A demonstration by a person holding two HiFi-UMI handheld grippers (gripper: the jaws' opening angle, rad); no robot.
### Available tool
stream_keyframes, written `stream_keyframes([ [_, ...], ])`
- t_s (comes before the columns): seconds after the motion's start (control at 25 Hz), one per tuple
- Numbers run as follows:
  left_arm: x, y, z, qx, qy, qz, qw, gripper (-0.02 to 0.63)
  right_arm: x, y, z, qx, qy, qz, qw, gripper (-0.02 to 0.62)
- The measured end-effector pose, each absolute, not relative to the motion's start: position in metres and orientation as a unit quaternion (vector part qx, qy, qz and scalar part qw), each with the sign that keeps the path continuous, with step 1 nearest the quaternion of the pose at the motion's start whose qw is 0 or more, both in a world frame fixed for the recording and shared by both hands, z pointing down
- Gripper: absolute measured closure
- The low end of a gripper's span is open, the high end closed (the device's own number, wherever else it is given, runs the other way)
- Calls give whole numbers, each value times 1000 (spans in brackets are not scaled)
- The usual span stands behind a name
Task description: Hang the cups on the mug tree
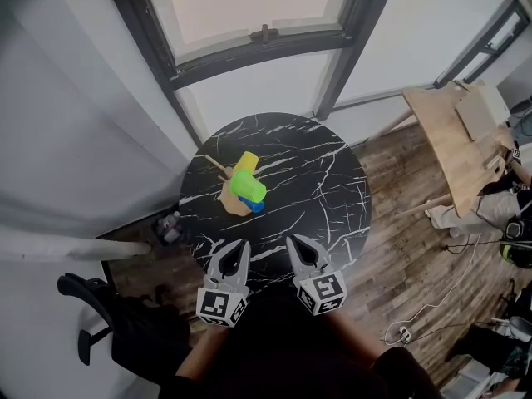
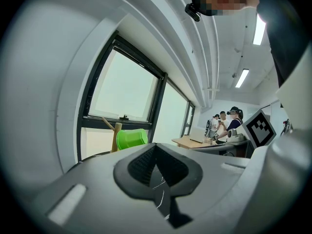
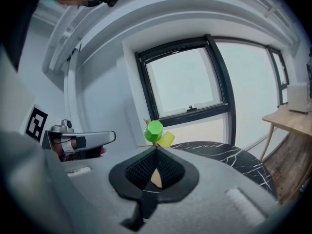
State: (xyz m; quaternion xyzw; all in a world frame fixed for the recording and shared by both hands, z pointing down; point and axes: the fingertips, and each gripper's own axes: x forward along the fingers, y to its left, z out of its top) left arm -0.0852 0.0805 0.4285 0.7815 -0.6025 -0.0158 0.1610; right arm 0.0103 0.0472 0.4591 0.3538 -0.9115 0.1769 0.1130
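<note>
Bright window (image 1: 249, 7) daylight, fisheye warping, dark vignetted corners

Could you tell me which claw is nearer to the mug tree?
Left. The left claw sits straight below the mug tree in the head view; the right claw is off to its lower right.

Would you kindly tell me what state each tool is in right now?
Left tool: closed, holding nothing.
Right tool: closed, holding nothing.

Round black marble table (image 1: 332, 181) on wood floor (image 1: 411, 264) below dark-framed window (image 1: 249, 2).
</note>
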Motion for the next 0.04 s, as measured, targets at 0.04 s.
stream_keyframes([
  [0.04,-85,80,428,781,-603,-16,161,604,10,47,459,354,-912,177,113,600],
])
